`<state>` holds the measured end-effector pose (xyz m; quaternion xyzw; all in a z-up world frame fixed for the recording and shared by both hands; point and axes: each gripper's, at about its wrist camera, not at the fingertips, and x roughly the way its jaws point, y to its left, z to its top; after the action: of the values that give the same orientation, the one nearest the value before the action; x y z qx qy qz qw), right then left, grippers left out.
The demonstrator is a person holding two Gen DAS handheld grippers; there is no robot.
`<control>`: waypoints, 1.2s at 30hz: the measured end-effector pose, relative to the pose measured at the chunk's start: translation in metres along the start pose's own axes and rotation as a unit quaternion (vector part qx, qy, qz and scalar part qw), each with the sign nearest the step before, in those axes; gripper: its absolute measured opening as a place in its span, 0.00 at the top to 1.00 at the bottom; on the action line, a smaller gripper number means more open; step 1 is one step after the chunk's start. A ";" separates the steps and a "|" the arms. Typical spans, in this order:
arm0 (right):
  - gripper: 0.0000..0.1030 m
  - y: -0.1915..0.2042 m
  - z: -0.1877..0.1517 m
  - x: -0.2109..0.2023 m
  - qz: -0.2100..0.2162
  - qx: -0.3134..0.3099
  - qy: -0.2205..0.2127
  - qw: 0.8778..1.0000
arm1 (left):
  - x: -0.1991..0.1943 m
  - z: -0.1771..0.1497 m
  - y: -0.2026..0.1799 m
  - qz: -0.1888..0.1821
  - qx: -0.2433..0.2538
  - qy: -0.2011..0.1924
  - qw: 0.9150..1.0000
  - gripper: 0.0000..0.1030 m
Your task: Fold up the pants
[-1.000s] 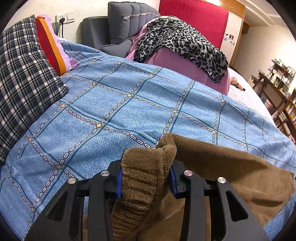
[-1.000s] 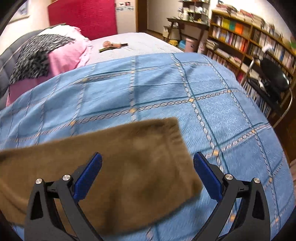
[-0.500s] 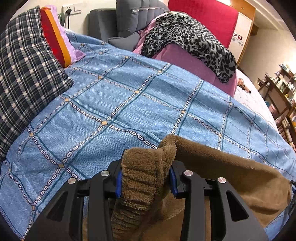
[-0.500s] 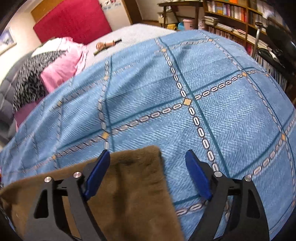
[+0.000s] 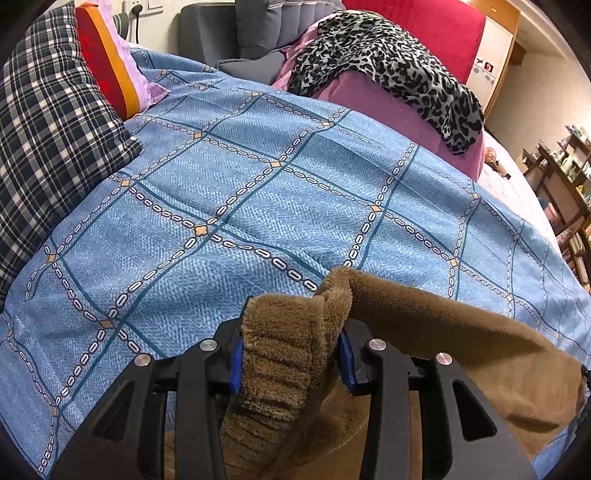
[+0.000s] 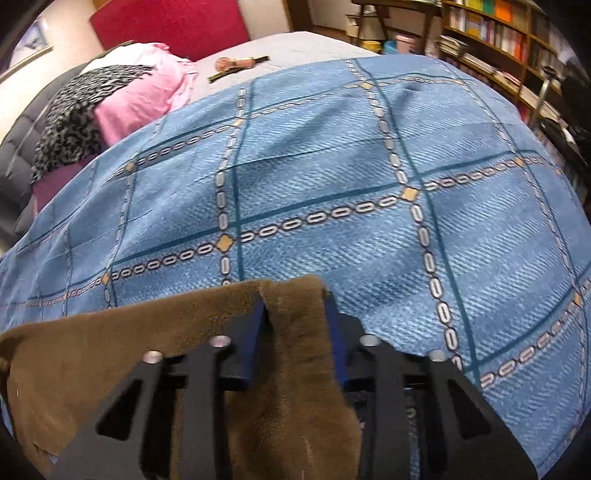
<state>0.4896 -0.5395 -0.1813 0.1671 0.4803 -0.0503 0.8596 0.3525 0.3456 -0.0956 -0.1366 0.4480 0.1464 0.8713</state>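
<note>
Left wrist view: brown fleece pants (image 5: 424,332) lie on the blue bedspread (image 5: 258,192), long axis running sideways between both hands; left gripper (image 5: 291,354) clamps the ribbed waistband end, right gripper (image 6: 295,332) is closing on the opposite end, fabric between its jaws

No legible text, label, brand or number being seen in either view. Small stickers (image 5: 484,68) on pale door panel, book spines (image 6: 491,22) on shelves: too small, unreadable.
</note>
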 end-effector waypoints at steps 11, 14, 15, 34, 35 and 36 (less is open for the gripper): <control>0.78 0.003 -0.015 -0.109 0.002 -0.005 -0.090 0.996 | -0.043 -0.002 0.010 -0.022 -0.023 -0.024 0.999 0.62; 0.78 0.003 -0.026 -0.142 0.011 -0.004 -0.111 0.994 | -0.061 -0.004 0.019 -0.036 -0.038 -0.034 0.998 0.62; 0.78 0.002 -0.032 -0.152 0.015 -0.002 -0.117 0.993 | -0.068 -0.006 0.022 -0.041 -0.040 -0.037 0.998 0.62; 0.78 -0.047 -0.225 -0.311 0.072 0.038 -0.196 0.977 | -0.179 -0.122 0.116 -0.138 -0.074 -0.082 0.984 0.63; 0.78 -0.049 -0.239 -0.317 0.073 0.037 -0.198 0.977 | -0.183 -0.130 0.120 -0.140 -0.074 -0.084 0.984 0.63; 0.78 -0.050 -0.254 -0.322 0.072 0.035 -0.200 0.977 | -0.187 -0.137 0.124 -0.142 -0.075 -0.086 0.983 0.63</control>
<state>0.1002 -0.5253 -0.0447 0.2175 0.2834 -0.0369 0.9333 0.0998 0.3843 -0.0321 -0.2502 0.3352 0.0657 0.9059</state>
